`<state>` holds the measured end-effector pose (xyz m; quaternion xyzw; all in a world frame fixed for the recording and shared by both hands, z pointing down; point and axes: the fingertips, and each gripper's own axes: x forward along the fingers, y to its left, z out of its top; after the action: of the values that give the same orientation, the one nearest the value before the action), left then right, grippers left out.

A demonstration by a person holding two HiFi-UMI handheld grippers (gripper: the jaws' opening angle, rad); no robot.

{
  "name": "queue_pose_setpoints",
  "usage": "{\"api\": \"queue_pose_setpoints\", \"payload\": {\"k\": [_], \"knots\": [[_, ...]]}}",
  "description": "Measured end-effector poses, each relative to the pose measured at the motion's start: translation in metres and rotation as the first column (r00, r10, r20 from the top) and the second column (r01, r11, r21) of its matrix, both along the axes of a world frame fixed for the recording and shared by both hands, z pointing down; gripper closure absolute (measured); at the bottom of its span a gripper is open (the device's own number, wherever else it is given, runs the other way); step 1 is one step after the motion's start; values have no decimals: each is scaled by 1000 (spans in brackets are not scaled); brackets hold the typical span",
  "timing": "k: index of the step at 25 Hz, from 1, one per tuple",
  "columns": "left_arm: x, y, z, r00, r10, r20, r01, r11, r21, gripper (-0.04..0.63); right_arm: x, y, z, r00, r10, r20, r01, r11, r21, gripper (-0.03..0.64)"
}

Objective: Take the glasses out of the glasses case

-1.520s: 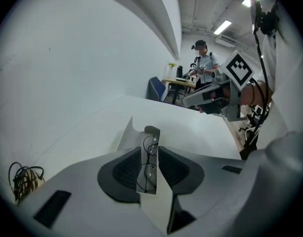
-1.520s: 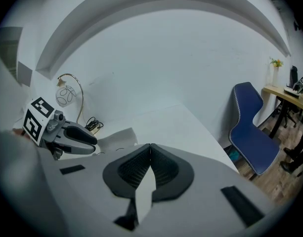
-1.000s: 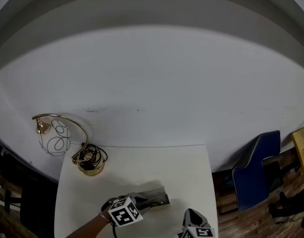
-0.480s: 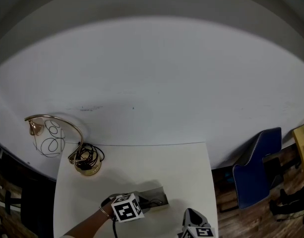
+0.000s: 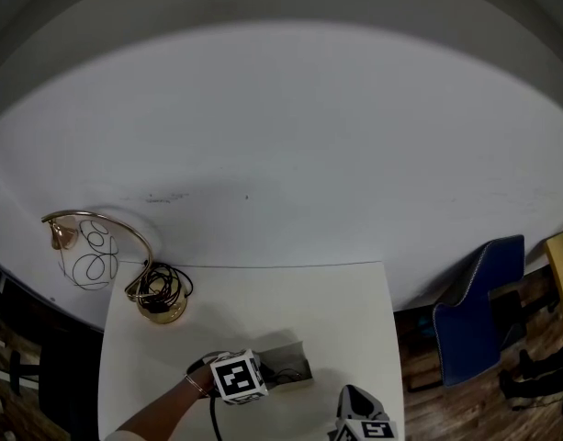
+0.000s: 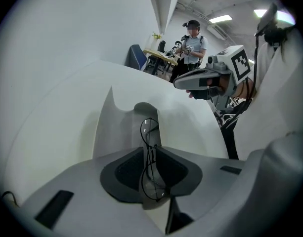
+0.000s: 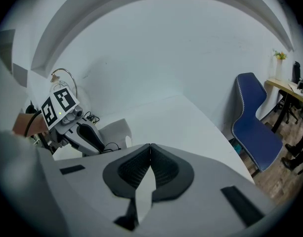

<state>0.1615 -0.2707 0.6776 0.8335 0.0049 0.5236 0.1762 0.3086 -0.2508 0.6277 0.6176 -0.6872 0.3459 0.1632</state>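
As the left hand-held gripper (image 6: 152, 154) closes on one pair of glasses (image 6: 150, 131), the right (image 7: 150, 148) is pressed together.

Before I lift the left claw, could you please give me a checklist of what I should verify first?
1. Glasses sit between the pads of the left claw, whose jaws are closing: ok.
2. Pads already press firmly on the frame: cannot tell.
3. Glasses case is open, with its lid standing behind the glasses: ok.
4. Right claw is shut, empty and apart from the case: ok.
5. Lamp stands at the far left corner of the table, away from the case: ok.
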Motion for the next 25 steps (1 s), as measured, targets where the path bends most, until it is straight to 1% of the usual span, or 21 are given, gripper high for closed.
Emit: {"api": "queue_pose_setpoints", "payload": {"k": [6,9,13,19,21,25], "knots": [[1,3,4,999,24,27,-21,995,-100,515,-1,-2,4,1000,1,2,-1,1000,-6,584],[1,5,4,999,24,43,-19,991,-133,518,-4,-1,6,1000,-8,5,8,1000,-10,584],[4,4,5,998,30,59,-20,988,-154,528,-4,-4,5,1000,-9,7,10,1000,-7,584],[3,5,6,996,13,94,4,984,-178,537,-8,-5,4,1000,-13,13,13,1000,-1,584],[3,5,6,996,7,89,9,983,-182,540,-9,-6,3,1000,-8,16,8,1000,1,584],[4,5,5,998,-19,59,30,981,-193,546,-7,-6,2,1000,-1,14,1,1000,7,584]]}}
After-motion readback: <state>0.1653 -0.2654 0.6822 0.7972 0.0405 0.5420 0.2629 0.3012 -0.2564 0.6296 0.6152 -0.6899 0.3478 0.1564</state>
